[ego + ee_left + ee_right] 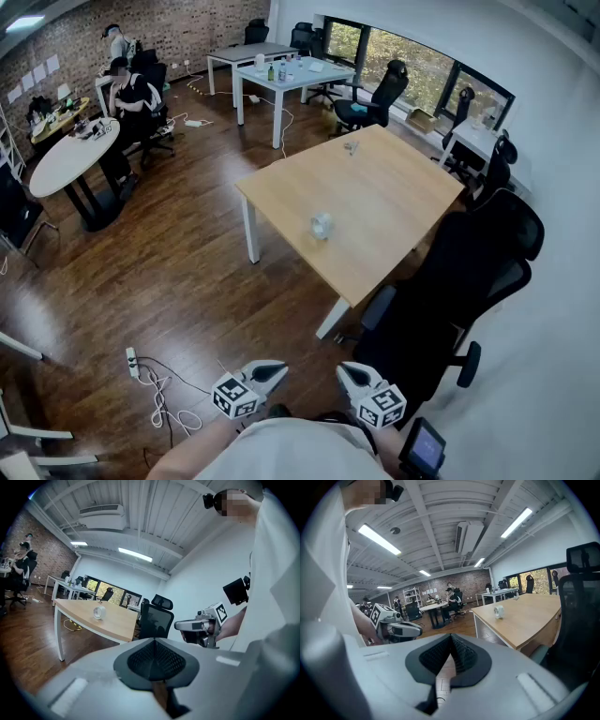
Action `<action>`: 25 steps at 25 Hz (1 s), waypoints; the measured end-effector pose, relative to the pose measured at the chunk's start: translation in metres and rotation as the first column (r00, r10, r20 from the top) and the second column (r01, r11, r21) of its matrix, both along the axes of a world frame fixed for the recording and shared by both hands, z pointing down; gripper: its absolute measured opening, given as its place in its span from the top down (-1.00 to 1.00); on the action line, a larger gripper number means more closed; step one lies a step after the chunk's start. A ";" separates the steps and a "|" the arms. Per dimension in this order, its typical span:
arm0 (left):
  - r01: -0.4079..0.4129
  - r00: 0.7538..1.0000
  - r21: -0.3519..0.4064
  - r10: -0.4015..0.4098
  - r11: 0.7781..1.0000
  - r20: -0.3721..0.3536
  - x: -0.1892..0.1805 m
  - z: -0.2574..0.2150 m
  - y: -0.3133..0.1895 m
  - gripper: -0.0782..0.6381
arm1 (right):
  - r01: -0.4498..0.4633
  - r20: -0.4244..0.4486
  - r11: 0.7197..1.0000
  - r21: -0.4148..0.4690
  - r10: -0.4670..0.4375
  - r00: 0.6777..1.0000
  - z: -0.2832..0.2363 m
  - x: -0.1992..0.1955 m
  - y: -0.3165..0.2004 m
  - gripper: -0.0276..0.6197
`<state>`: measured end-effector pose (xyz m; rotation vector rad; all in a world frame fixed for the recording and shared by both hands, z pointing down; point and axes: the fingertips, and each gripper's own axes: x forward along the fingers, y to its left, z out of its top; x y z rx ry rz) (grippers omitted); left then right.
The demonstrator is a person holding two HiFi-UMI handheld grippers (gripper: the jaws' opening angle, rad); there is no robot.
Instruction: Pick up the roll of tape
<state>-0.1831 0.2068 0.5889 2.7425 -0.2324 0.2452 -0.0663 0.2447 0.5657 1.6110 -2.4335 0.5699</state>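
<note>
The roll of tape (pixel 322 225) is clear and stands on edge near the middle of the light wooden table (pixel 394 202), far ahead of both grippers. My left gripper (pixel 271 373) and right gripper (pixel 348 373) are held close to my body at the bottom of the head view, side by side over the floor. In the left gripper view the left gripper (pixel 154 657) has its jaws together with nothing between them, and the tape (pixel 98 613) shows small on the table. The right gripper (pixel 451 654) is likewise shut and empty, with the tape (pixel 499 611) in the distance.
A black office chair (pixel 473 267) stands at the table's near right side. A power strip with white cables (pixel 150 386) lies on the floor at the lower left. A small object (pixel 352 146) sits at the table's far end. People sit at an oval table (pixel 70 155) far left.
</note>
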 end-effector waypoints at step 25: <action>-0.101 0.992 -0.079 0.106 0.992 0.066 0.145 0.007 -0.088 0.77 | -0.040 0.008 0.998 -0.046 0.040 0.999 0.012 0.124 -0.132 0.90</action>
